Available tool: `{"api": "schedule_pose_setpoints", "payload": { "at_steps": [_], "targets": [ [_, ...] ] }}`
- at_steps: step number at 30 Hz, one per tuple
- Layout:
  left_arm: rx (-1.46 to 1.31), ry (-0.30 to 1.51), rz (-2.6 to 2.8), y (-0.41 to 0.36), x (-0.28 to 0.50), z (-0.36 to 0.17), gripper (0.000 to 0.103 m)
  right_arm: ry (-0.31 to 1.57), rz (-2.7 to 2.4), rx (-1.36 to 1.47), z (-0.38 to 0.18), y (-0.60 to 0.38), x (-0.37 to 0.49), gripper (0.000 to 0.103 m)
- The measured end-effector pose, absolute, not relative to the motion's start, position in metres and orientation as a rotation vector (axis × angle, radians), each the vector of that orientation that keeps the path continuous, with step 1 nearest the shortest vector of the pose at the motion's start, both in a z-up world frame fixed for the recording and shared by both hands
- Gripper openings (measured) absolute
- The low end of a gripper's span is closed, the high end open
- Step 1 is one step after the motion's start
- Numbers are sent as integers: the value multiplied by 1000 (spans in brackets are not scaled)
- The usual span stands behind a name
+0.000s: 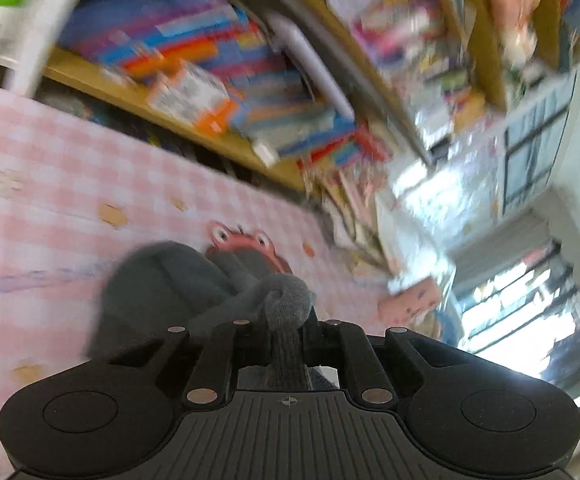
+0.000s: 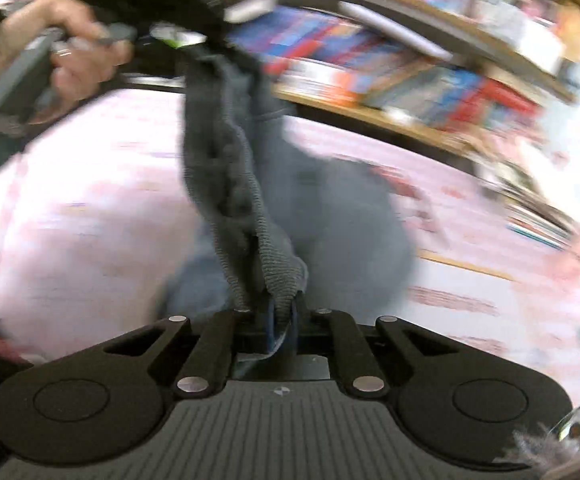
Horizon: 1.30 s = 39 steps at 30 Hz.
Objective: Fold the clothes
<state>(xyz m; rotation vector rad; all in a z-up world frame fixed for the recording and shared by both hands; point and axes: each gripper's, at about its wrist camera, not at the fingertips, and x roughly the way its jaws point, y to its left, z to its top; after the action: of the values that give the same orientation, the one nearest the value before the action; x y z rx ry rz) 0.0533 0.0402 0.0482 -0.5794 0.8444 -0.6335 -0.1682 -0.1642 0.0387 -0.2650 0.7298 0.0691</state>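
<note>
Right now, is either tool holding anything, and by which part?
Both grip the grey garment: the left tool on a bunched fold, the right tool on a ribbed edge.

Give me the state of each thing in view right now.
Left claw: shut on the grey garment.
Right claw: shut on the grey garment.
Grey garment: bunched, hanging between both claws above the bed.
Pink checked sheet: spread flat.
Shelf books: stacked untidily.
</note>
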Motion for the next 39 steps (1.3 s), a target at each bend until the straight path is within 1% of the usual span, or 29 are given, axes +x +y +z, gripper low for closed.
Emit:
{"api": "schedule_pose_setpoints", "payload": {
  "at_steps": [2,4,7,9,11,12,15,16,19,20,22,27,30,32,34,37,39],
  "targets": [
    [-494,838,-682,-14,77,59,11,685,-64,-334,50,-190,-160,5],
    [-442,791,-745,-66,102,88,11,604,-211,-402,73,-219,-152,4],
    [-457,661,-882,-135,125,163,11,428,-422,-500,126,-255,-150,4],
    [-509,533,-996,-160,125,220,11,284,-520,-543,171,-262,-161,4],
    [-595,387,-1122,-162,114,271,11,131,-596,-577,214,-263,-177,4],
    [-625,337,-1163,-156,109,285,11,53,-613,-591,232,-258,-188,4],
    [-653,274,-1208,-119,97,293,11,-111,-582,-600,261,-233,-223,4],
    [-662,253,-1222,-107,93,295,11,-135,-540,-587,265,-224,-232,4],
    [-690,190,-1266,-70,81,303,11,-95,-313,-493,260,-195,-246,4],
    [-684,213,-1249,-58,81,291,11,-40,-229,-458,252,-185,-243,4],
    [-634,364,-1134,-35,92,233,11,91,-75,-384,231,-163,-237,4],
    [-513,742,-804,27,118,80,11,539,232,-142,132,-129,-175,4],
    [-462,910,-625,66,116,7,11,779,307,-34,68,-110,-139,4],
    [-417,950,-548,85,111,-18,11,880,361,7,44,-96,-124,4],
    [-419,964,-504,104,112,-28,12,928,427,15,36,-78,-113,4],
    [-421,955,-486,124,114,-27,12,925,496,-32,38,-49,-98,4],
    [-393,918,-483,124,120,-17,12,914,525,-32,36,-35,-93,4]
  ]
}}
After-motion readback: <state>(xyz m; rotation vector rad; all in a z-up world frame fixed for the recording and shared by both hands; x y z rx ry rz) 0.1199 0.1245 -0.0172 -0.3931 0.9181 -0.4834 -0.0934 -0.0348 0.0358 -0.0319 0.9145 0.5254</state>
